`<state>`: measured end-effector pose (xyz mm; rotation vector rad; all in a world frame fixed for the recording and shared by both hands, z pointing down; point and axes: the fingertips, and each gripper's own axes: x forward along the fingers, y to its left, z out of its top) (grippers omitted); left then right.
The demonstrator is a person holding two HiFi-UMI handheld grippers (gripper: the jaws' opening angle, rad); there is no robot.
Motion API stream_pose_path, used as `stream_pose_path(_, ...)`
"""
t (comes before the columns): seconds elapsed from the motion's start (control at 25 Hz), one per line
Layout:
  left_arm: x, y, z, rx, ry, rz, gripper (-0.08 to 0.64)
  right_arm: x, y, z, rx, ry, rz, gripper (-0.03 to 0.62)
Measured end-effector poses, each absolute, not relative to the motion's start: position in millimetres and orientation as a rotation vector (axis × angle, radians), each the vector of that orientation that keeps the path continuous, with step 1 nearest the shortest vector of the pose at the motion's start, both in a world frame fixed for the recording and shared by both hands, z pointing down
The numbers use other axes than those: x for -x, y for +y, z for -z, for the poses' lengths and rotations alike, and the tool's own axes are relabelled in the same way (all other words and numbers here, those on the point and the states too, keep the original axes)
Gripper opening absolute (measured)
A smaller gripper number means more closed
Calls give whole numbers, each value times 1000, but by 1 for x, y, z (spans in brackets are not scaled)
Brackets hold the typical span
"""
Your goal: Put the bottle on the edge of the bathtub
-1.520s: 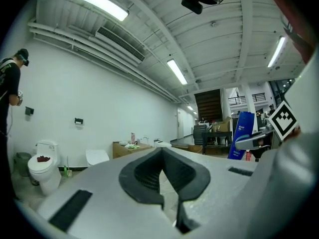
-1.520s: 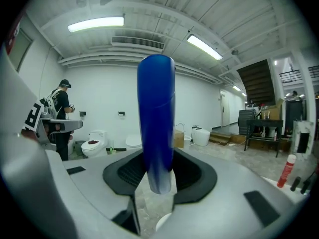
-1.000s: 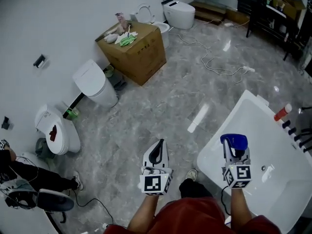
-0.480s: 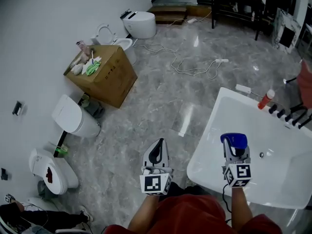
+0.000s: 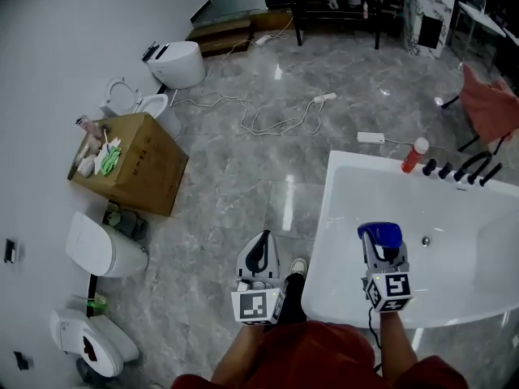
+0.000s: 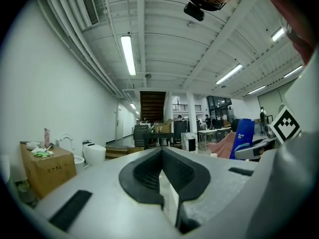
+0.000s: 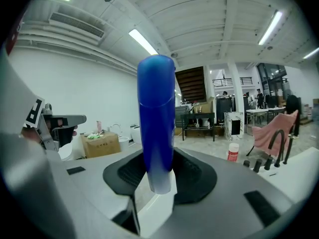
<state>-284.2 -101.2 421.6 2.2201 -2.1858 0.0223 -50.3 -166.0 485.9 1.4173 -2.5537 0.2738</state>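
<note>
My right gripper point(image 5: 381, 245) is shut on a blue bottle point(image 5: 380, 235), held upright over the near part of the white bathtub point(image 5: 340, 177). In the right gripper view the blue bottle point(image 7: 156, 123) stands tall between the black pads point(image 7: 192, 176). My left gripper point(image 5: 259, 258) hangs over the grey marble floor to the left of the tub, and its jaws are shut with nothing between them point(image 6: 162, 183). From the left gripper view the blue bottle point(image 6: 241, 138) shows at the right.
A red-capped white bottle point(image 5: 414, 155) stands on the tub's far rim beside black taps point(image 5: 462, 171). A cardboard box point(image 5: 130, 164) and toilets point(image 5: 101, 248) line the left wall. Cables point(image 5: 276, 116) lie on the floor. A pink cloth point(image 5: 491, 108) hangs at the right.
The view has swung to the right: the bathtub now lies more squarely in front and the box and toilets have slid left. Both grippers keep their pose, the bottle still held.
</note>
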Motion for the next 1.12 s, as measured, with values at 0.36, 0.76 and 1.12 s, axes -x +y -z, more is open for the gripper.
stream_pose_path(0.36,292,-217,-474,-2331,-2007,-36,5,71,-244,-542,-1489,-2423,-354,152)
stream_pose_path(0.76,291,-321,-568,-2392,-1849,-153,5,88,-324,-649,-1494,-2275,-460,152)
stream_pose_path(1.12,285,-368,-651,-2391,-1735,-208,5,101,-390,-737,-1484,-2209,-516,152)
